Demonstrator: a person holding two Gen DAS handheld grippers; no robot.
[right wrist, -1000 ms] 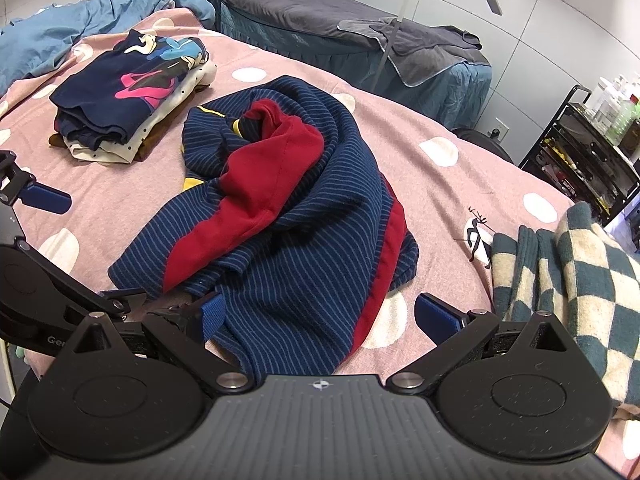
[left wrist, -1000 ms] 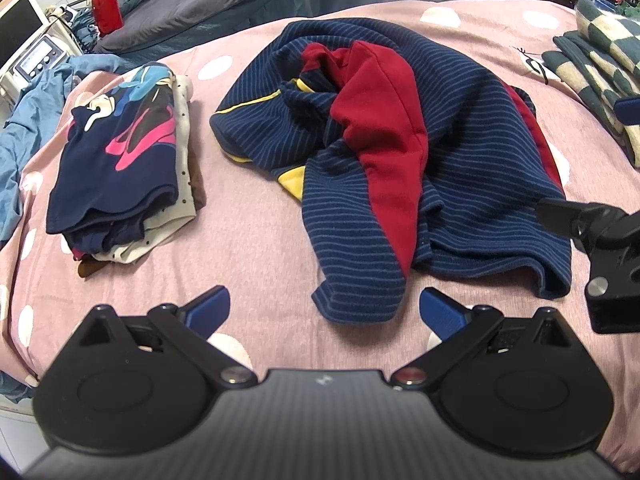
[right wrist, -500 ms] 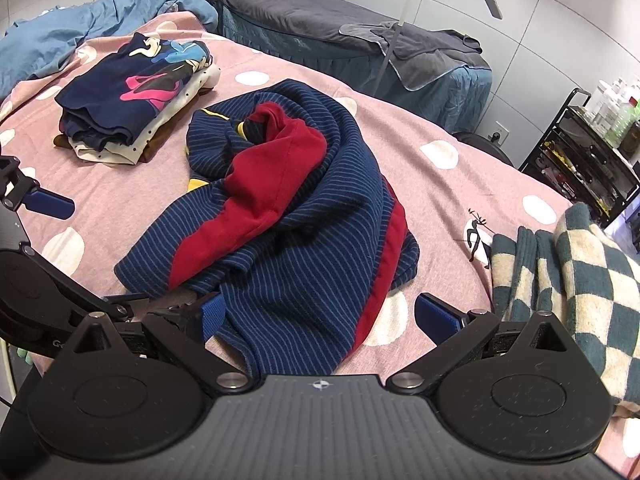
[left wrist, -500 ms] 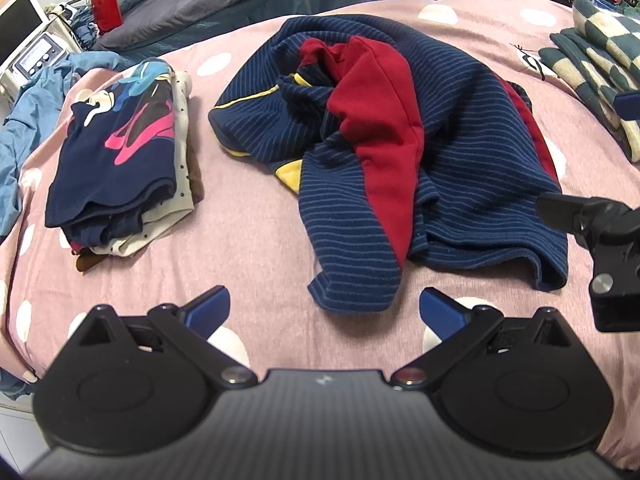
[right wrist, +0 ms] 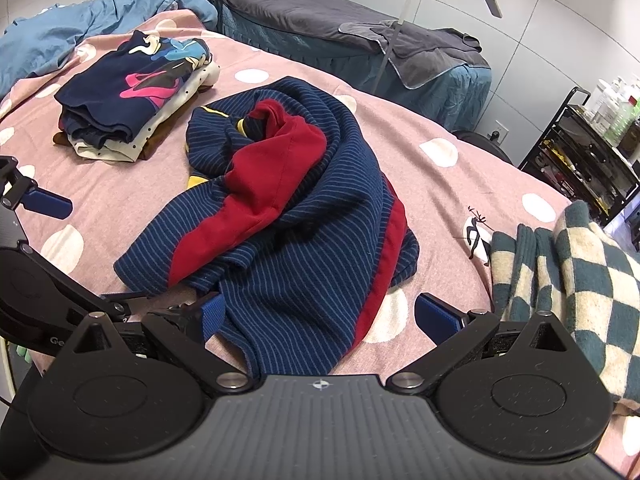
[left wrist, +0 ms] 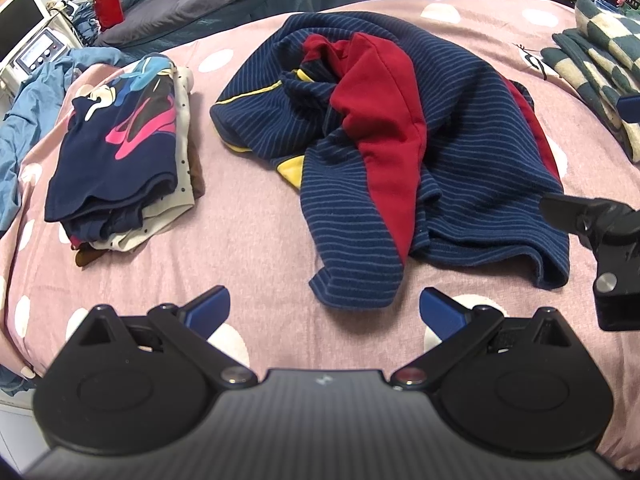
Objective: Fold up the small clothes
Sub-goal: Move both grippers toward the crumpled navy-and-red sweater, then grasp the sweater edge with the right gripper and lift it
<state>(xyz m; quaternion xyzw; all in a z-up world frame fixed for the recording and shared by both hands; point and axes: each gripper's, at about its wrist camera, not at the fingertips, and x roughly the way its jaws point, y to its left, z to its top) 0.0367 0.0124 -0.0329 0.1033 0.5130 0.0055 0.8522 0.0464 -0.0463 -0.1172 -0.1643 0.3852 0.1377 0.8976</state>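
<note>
both grippers have eased back slightly from the striped jumper (left wrist: 400, 152), which lies crumpled mid-bed, unfolded; left gripper (left wrist: 324, 312) and right gripper (right wrist: 320, 316) gape wide, holding nothing; folded stack (left wrist: 116, 152) sits done; checked blanket (right wrist: 580, 280) lies beside.

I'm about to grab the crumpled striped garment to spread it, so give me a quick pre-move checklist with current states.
1. Left tool open and empty: ok.
2. Right tool open and empty: ok; the fabric lies between its fingers, ungripped.
3. Striped garment flat for folding: not ok, it lies bunched with its red lining turned out.
4. A hem edge within reach: ok, one lies just ahead of the left tool.
5. Folded stack apart from the garment: ok, bare bedspread lies between.
6. Checkered blanket clear of the spreading area: cannot tell, it lies close on the right.
</note>
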